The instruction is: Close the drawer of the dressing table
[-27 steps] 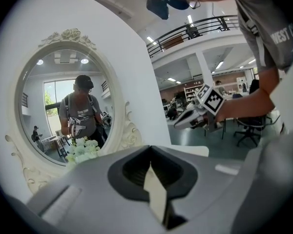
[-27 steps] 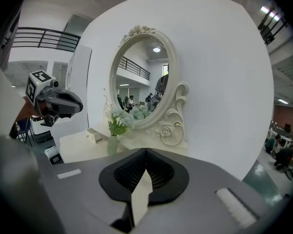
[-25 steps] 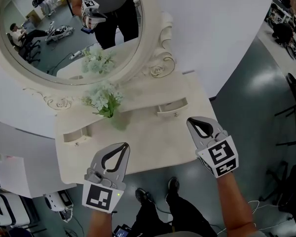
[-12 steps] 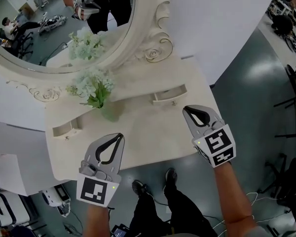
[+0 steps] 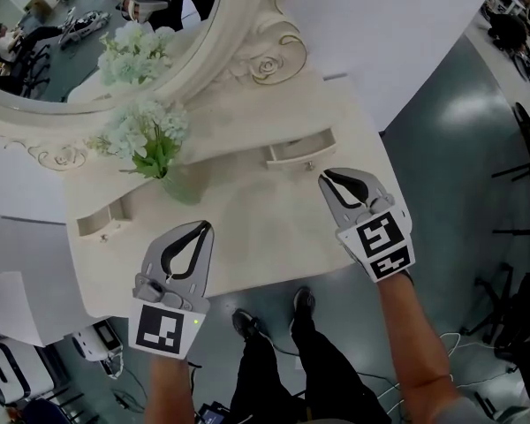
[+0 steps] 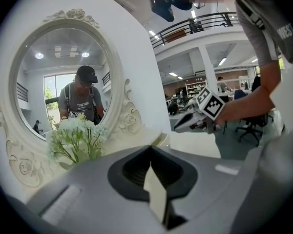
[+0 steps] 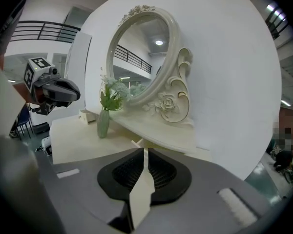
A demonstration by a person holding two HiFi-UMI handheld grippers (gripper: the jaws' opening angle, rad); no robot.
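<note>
The cream dressing table (image 5: 247,237) has two small drawers under its raised back shelf. The right drawer (image 5: 299,151) stands pulled out, its knob facing me, and the left drawer (image 5: 102,221) also sticks out. My right gripper (image 5: 325,177) is shut and empty, its tip just in front of and to the right of the right drawer, apart from it. My left gripper (image 5: 203,226) hovers shut and empty over the tabletop's front left. In the right gripper view the jaws (image 7: 145,151) meet, with the right drawer (image 7: 136,143) just beyond them. The left gripper (image 6: 150,149) shows shut in its own view.
A green vase of pale flowers (image 5: 178,184) stands between the drawers. The oval mirror (image 5: 88,51) with a carved frame rises behind. The table's front edge runs just below my grippers, with my legs and grey floor (image 5: 459,148) beyond. A white wall backs the table.
The table has slid up and left in the head view. Both grippers sit slightly further over the tabletop, the right tip still near the right drawer. Both stay shut.
</note>
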